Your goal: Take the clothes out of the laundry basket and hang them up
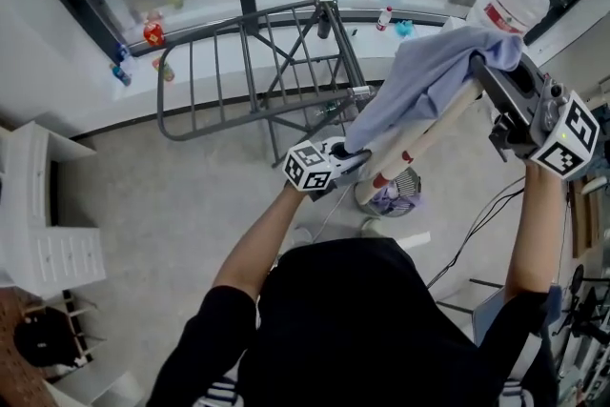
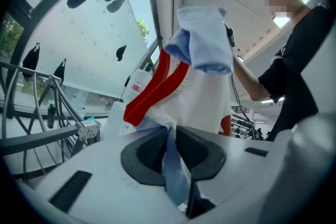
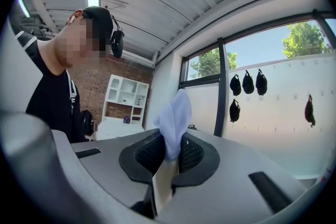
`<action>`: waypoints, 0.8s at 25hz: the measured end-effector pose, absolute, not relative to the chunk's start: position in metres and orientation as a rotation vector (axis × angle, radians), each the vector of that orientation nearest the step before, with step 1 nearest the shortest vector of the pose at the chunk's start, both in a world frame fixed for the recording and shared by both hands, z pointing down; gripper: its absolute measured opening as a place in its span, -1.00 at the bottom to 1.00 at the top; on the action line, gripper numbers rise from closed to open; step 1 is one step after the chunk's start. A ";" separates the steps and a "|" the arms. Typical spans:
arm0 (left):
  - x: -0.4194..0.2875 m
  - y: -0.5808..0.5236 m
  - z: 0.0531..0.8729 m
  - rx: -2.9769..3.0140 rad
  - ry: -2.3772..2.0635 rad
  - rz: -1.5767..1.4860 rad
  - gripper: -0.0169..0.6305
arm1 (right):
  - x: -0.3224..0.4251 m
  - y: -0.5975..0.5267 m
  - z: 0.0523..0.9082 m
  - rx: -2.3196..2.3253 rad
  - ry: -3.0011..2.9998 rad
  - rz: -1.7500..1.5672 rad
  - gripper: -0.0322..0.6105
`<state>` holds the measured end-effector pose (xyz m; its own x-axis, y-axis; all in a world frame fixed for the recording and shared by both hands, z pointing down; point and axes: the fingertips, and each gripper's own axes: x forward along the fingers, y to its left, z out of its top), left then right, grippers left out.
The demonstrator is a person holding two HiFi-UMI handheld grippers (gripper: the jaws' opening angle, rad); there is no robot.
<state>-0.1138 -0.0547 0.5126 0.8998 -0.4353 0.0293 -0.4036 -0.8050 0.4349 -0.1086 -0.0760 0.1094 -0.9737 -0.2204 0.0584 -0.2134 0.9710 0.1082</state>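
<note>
A pale blue and white garment (image 1: pixel 419 81) with red stripes is stretched in the air between my two grippers. My left gripper (image 1: pixel 355 157) holds its lower end; in the left gripper view the jaws (image 2: pixel 176 144) pinch a fold of blue cloth (image 2: pixel 173 165), and the rest of the garment (image 2: pixel 205 44) rises up beyond. My right gripper (image 1: pixel 486 71) is higher and to the right, shut on the upper end, where pale blue cloth (image 3: pixel 173 118) bulges out from between its jaws (image 3: pixel 170 152). The laundry basket (image 1: pixel 393 193), with purple cloth in it, stands on the floor below.
A grey metal drying rack (image 1: pixel 257 62) stands before the window, left of the garment, with its bars (image 2: pixel 42 134) close to my left gripper. A white shelf unit (image 1: pixel 38 224) is at the far left. A large water bottle (image 1: pixel 515 0) and cables (image 1: pixel 477 234) are at the right.
</note>
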 end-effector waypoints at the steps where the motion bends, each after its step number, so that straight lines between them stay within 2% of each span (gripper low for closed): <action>1: -0.116 -0.054 0.511 2.627 -0.639 -0.110 -0.81 | -0.101 -0.081 0.111 0.376 -3.042 -0.156 -0.83; 9: -0.212 -0.058 0.460 2.563 -1.091 -0.317 -0.91 | 0.004 -0.140 0.160 0.892 -3.013 0.073 -0.83; 14: -0.270 -0.065 0.397 2.569 -1.356 -0.365 -0.91 | 0.064 -0.152 0.267 1.067 -2.911 0.359 -0.83; 20: -0.293 -0.076 0.318 2.647 -1.456 -0.381 -0.91 | 0.052 -0.129 0.412 1.096 -2.835 0.798 -0.82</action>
